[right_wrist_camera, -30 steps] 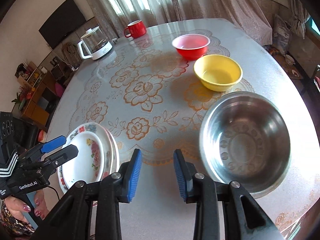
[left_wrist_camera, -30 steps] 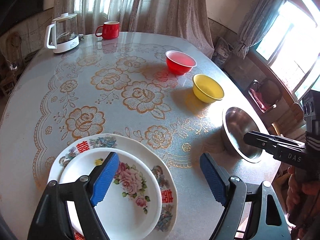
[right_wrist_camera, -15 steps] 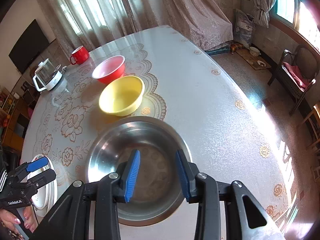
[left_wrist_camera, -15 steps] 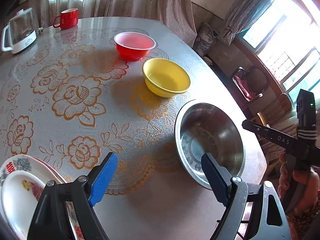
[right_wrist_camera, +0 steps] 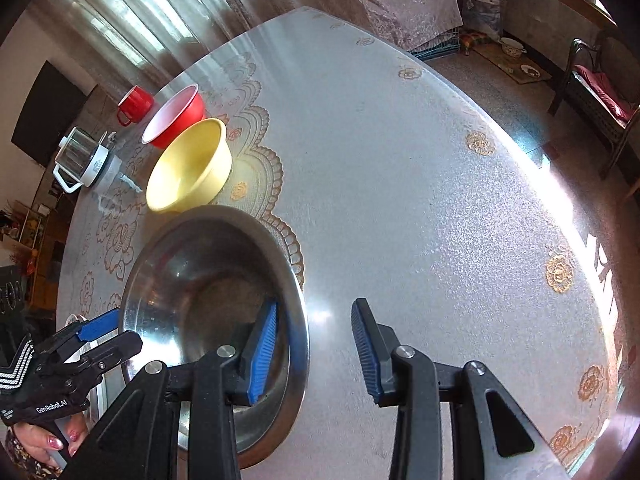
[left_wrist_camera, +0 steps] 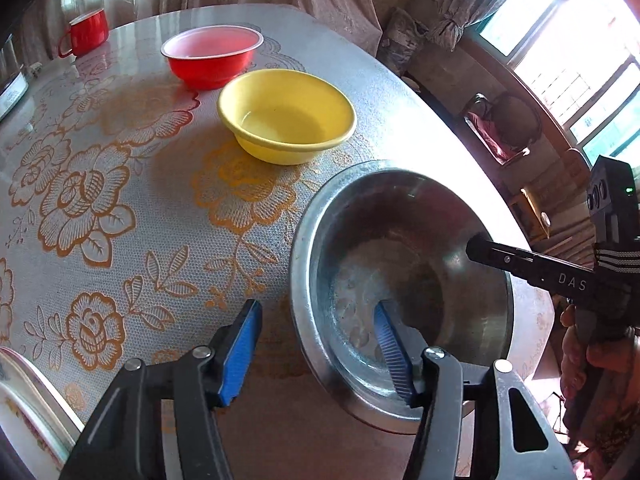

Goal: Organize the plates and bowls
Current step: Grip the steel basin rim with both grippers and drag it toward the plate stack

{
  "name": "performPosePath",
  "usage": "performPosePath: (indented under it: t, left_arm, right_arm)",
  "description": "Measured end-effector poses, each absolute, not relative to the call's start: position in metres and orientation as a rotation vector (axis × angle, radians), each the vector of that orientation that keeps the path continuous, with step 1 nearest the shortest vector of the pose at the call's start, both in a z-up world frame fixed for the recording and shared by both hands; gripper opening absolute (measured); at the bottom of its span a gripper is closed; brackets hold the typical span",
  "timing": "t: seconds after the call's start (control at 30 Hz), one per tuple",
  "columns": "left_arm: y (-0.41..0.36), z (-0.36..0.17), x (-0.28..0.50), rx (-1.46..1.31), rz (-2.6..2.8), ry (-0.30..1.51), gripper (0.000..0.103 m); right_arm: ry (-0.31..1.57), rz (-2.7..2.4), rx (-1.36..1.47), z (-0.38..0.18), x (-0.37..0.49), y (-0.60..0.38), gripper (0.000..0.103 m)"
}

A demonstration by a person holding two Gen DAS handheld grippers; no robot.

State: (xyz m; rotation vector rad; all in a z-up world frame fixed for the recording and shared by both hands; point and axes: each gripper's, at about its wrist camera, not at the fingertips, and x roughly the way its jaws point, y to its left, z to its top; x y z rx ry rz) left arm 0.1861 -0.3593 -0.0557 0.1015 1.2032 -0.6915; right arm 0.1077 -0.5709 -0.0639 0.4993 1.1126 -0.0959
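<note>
A steel bowl (left_wrist_camera: 404,264) stands near the table's edge. My left gripper (left_wrist_camera: 316,344) is open and straddles its near rim, one pad inside and one outside. My right gripper (right_wrist_camera: 314,352) is open and straddles the opposite rim of the steel bowl (right_wrist_camera: 200,280) the same way. Behind it stand a yellow bowl (left_wrist_camera: 286,114) and a red bowl (left_wrist_camera: 212,56); both also show in the right wrist view, yellow bowl (right_wrist_camera: 188,166) and red bowl (right_wrist_camera: 176,114). The edge of the stacked flowered plates (left_wrist_camera: 24,408) shows at lower left.
A red mug (left_wrist_camera: 86,32) and a glass kettle (right_wrist_camera: 80,158) stand at the far side of the flowered tablecloth (left_wrist_camera: 100,200). The table's edge runs close past the steel bowl, with a chair (right_wrist_camera: 600,88) and floor beyond.
Both grippers have moved from the plates side to the steel bowl and lowered over its rim from opposite sides. The right gripper has opened wider.
</note>
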Motion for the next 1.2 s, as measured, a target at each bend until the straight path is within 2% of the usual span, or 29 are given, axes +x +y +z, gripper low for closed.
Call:
performPosePath:
  t: [0.13, 0.23, 1.2]
  left_arm:
    - [-0.37, -0.064, 0.184, 0.153, -0.703, 1.223, 0.028]
    - [-0.373, -0.067, 0.18, 0.187, -0.695, 1.226, 0.022]
    - [-0.25, -0.063, 0.14, 0.127, -0.539, 1.259, 0.024]
  right_arm:
    - [1.115, -0.065, 0.502, -0.067, 0.113, -0.568, 0.023]
    - [1.124, -0.054, 0.486, -0.069, 0.116, -0.56, 0.013]
    - [1.178, 0.103, 0.352, -0.062, 0.125, -0.445, 0.012]
